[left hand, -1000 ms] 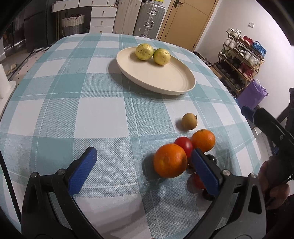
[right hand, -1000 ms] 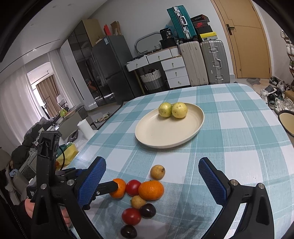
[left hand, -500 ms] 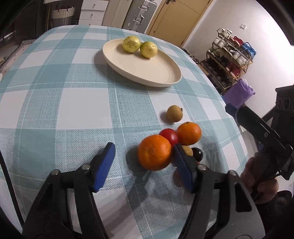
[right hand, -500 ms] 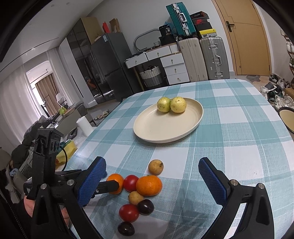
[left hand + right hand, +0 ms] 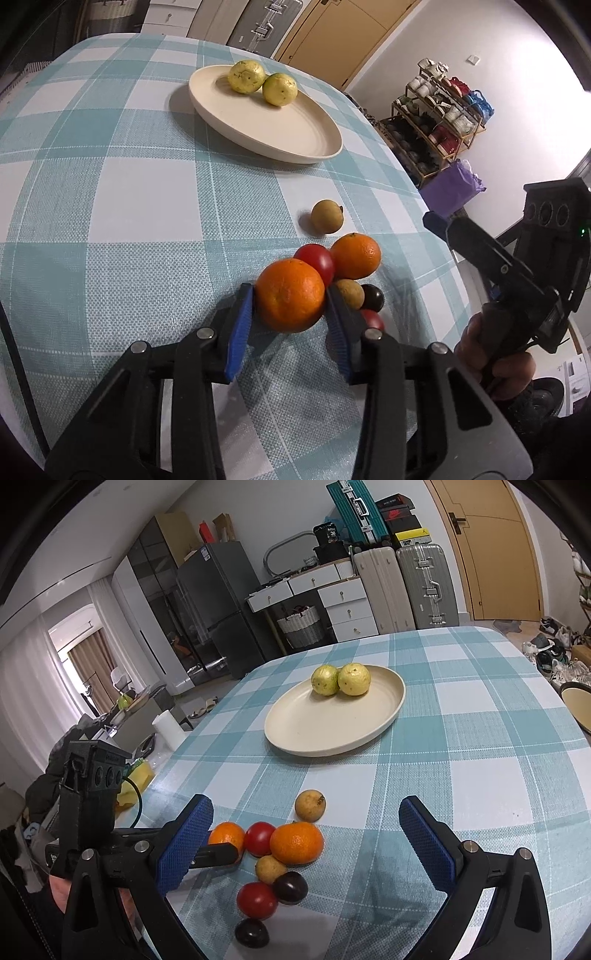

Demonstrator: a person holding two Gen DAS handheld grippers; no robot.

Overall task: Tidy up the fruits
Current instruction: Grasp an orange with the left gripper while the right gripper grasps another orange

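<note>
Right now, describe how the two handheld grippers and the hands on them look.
Both are matte black plastic frames with silver screws at the pivots. The left gripper and right gripper each carry two fingers faced with blue knurled pads. From the side, the left one shows a boxy black head with three round holes and a black cable. A bare hand wraps the right one's handle; no sleeve is discernible.

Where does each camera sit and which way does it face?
Left wrist: on the left gripper, looking down at the round orange its pads press; the right gripper shows.
Right wrist: on the open right gripper, facing the fruit pile; the left gripper's finger shows.
Shared: cream oval plate, two yellow-green fruits, checked tablecloth.
</note>
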